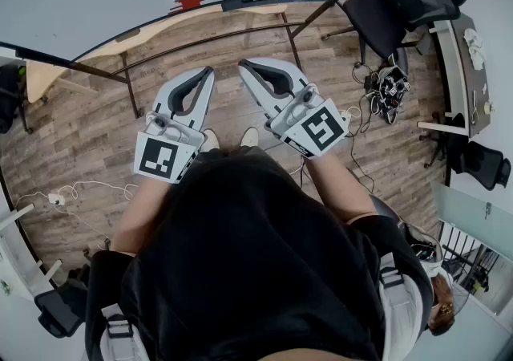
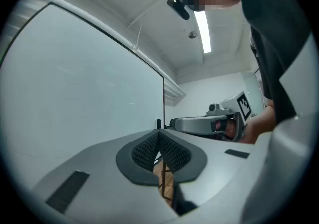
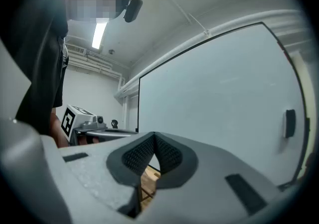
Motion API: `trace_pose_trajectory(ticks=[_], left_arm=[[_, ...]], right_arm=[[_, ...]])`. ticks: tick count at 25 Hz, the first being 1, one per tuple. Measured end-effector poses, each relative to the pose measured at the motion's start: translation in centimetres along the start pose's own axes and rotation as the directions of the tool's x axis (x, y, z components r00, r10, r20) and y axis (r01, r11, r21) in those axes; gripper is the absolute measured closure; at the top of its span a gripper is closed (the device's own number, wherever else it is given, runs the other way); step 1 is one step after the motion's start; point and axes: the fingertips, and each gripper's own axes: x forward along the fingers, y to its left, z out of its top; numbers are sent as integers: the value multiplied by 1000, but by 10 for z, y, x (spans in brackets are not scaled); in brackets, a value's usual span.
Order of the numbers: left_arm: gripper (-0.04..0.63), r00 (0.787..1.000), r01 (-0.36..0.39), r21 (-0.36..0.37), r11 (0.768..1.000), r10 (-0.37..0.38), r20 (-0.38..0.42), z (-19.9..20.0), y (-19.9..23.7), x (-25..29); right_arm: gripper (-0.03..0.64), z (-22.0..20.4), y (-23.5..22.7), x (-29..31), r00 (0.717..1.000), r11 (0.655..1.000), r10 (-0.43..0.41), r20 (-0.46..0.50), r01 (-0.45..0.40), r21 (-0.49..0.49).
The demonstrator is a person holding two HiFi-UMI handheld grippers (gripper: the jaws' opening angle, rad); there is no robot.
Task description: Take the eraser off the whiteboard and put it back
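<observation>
— Whiteboard (image 3: 214, 93) ahead, wooden floor (image 1: 72, 135) below. Where's the eraser (image 3: 289, 122)?
— Stuck near the board's right edge. Left gripper (image 2: 158, 133) and right gripper (image 3: 153, 135) are pressed together, empty, well apart from it.

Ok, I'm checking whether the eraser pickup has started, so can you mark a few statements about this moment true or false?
1. The left gripper and the right gripper are both shut with nothing between them. True.
2. The right gripper holds the eraser. False: the eraser sits on the whiteboard near its right edge, apart from both grippers.
3. The whiteboard is full of writing. False: it looks blank in both gripper views.
4. The floor is wood plank. True.
</observation>
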Motion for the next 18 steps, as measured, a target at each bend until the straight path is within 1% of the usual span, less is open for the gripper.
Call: trace_pose_trajectory(ticks=[3, 9, 14, 18], left_arm=[[600, 1000, -25, 10, 1000, 25, 0, 6, 1, -8], [600, 999, -33, 16, 999, 33, -2, 8, -5, -11], [600, 1000, -17, 24, 1000, 17, 4, 7, -18, 0], [600, 1000, -2, 20, 1000, 3, -13, 5, -30, 16]], right_arm=[[616, 1, 6, 1, 1000, 1000, 11, 0, -11, 0], [615, 0, 8, -10, 1000, 1000, -4, -2, 4, 11], [615, 3, -3, -22, 1000, 1000, -14, 5, 14, 21], [615, 4, -18, -37, 1000, 999, -29, 6, 29, 30]])
